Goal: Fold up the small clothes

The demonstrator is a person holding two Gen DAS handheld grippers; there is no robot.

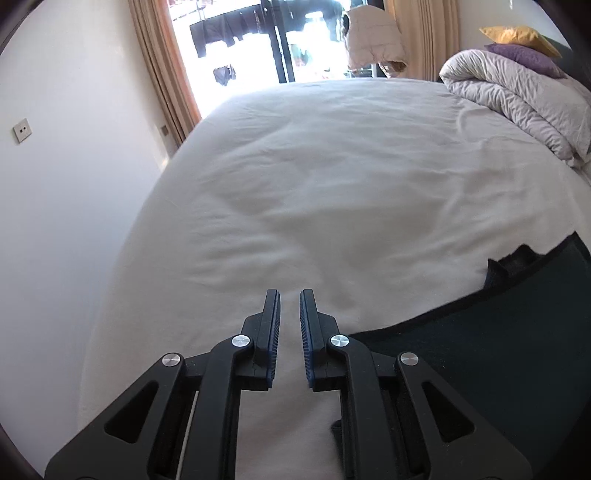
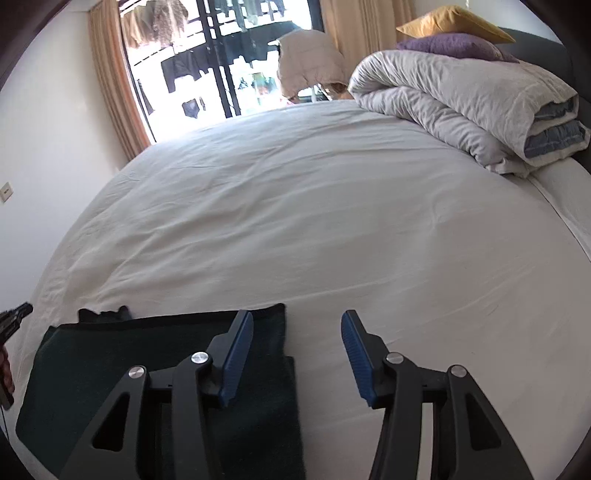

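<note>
A dark green garment [image 2: 110,362] lies flat on the white bed sheet [image 2: 332,221], with a folded layer on its right side and a black edge along its far side. In the left wrist view the same garment [image 1: 480,350] spreads to the right of my left gripper [image 1: 289,295], whose jaws stand nearly together over bare sheet with nothing between them. My right gripper [image 2: 297,317] is open and empty above the garment's right edge. Its left finger [image 2: 236,354] hangs over the cloth and its right finger [image 2: 358,354] over the sheet. The left gripper [image 2: 14,317] shows at the far left edge.
A rolled grey duvet [image 2: 461,103] with purple [image 2: 450,46] and yellow [image 2: 454,20] pillows fills the bed's far right corner. A bright balcony door [image 2: 221,74] with curtains stands beyond the bed. A white wall [image 1: 55,221] runs along the bed's left side.
</note>
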